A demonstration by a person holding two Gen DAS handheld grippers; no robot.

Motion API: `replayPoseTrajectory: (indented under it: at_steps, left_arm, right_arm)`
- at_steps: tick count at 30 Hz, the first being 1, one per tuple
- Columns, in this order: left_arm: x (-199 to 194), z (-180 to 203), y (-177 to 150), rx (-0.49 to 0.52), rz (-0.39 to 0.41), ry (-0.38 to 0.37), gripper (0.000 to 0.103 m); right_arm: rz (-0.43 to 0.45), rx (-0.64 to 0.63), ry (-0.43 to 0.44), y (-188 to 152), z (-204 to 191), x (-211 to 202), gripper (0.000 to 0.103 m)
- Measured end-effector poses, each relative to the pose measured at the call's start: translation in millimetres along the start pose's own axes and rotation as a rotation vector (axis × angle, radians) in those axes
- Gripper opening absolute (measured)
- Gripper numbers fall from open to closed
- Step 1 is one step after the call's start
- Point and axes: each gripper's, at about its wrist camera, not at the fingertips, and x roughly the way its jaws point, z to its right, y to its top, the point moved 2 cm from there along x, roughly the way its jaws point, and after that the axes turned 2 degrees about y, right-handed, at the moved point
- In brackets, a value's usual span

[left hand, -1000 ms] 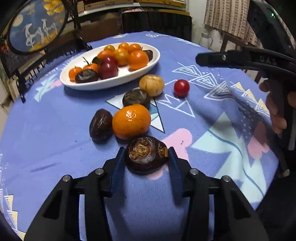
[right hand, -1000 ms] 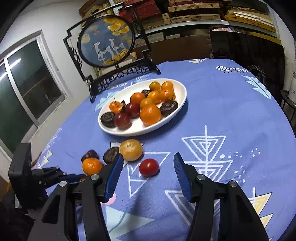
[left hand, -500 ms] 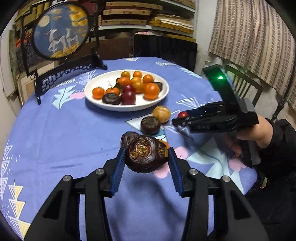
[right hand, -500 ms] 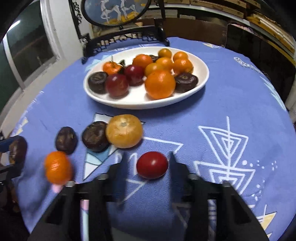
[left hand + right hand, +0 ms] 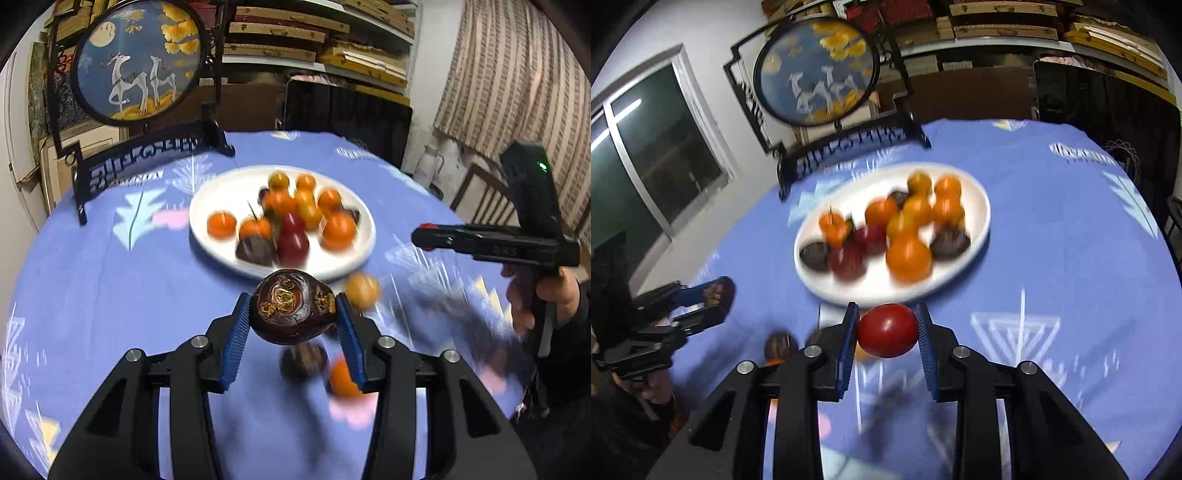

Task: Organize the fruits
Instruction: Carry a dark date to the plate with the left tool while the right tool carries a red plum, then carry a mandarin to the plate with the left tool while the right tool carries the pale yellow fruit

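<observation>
My left gripper (image 5: 292, 314) is shut on a dark brown wrinkled fruit (image 5: 291, 311) and holds it above the table, short of the white plate (image 5: 210, 236). My right gripper (image 5: 887, 330) is shut on a red fruit (image 5: 887, 330), also raised near the plate (image 5: 979, 225). The plate holds several orange, red and dark fruits. On the blue cloth below the left gripper lie a dark fruit (image 5: 303, 363), an orange fruit (image 5: 341, 376) and a yellowish fruit (image 5: 362, 290). The right gripper shows in the left wrist view (image 5: 428, 236), the left gripper in the right wrist view (image 5: 716, 295).
A round painted screen on a black stand (image 5: 138, 62) stands at the table's back left, behind the plate. A dark chair back (image 5: 347, 114) is behind the table. Shelves and a curtain (image 5: 509, 74) are beyond. A window (image 5: 646, 155) is on the left.
Both grippers rose and moved toward the plate. The right gripper closed on the red fruit and lifted it off the cloth. The left gripper kept hold of the dark fruit.
</observation>
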Motion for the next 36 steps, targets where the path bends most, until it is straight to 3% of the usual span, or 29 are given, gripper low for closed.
replayPoseTrajectory:
  at_steps: [6, 13, 14, 15, 16, 19, 23, 28, 32, 36]
  left_arm:
    - [63.4, -28.6, 70.1, -0.060, -0.022, 0.020, 0.045]
    - [128.7, -42.8, 100.5, -0.101, -0.074, 0.058, 0.046]
    - [130.0, -44.4, 101.4, -0.110, -0.069, 0.053, 0.047]
    - [128.1, -45.7, 102.9, -0.120, -0.060, 0.044, 0.056]
    - [122.4, -47.4, 103.8, -0.131, -0.039, 0.043, 0.069]
    - [97.3, -44.9, 101.7, -0.125, 0.023, 0.053, 0.082]
    - [63.5, -27.4, 81.2, -0.044, 0.032, 0.055, 0.082]
    - [25.0, 17.3, 14.3, 0.136, -0.014, 0.041, 0.082]
    - [14.4, 45.8, -36.8, 0.219, -0.071, 0.036, 0.082]
    - [24.5, 57.8, -68.3, 0.212, -0.145, 0.023, 0.058]
  right_arm:
    - [0.024, 0.043, 0.016, 65.8, 10.1, 37.8, 0.032]
    - [0.019, 0.093, -0.018, 106.7, 24.0, 99.4, 0.033]
    - [0.032, 0.099, -0.013, 108.6, 24.7, 99.8, 0.039]
    - [0.047, 0.105, -0.009, 109.2, 24.7, 97.6, 0.051]
    - [0.070, 0.107, -0.010, 109.1, 24.4, 92.5, 0.054]
    - [0.099, 0.081, -0.022, 102.3, 19.0, 75.1, 0.055]
    - [0.099, 0.063, -0.015, 77.8, 10.3, 46.7, 0.055]
    - [0.098, 0.042, -0.016, 31.6, -0.3, 10.3, 0.058]
    - [0.099, 0.021, -0.048, -3.7, -6.6, -6.6, 0.059]
    - [0.078, 0.044, -0.031, -31.5, -7.7, -13.9, 0.059]
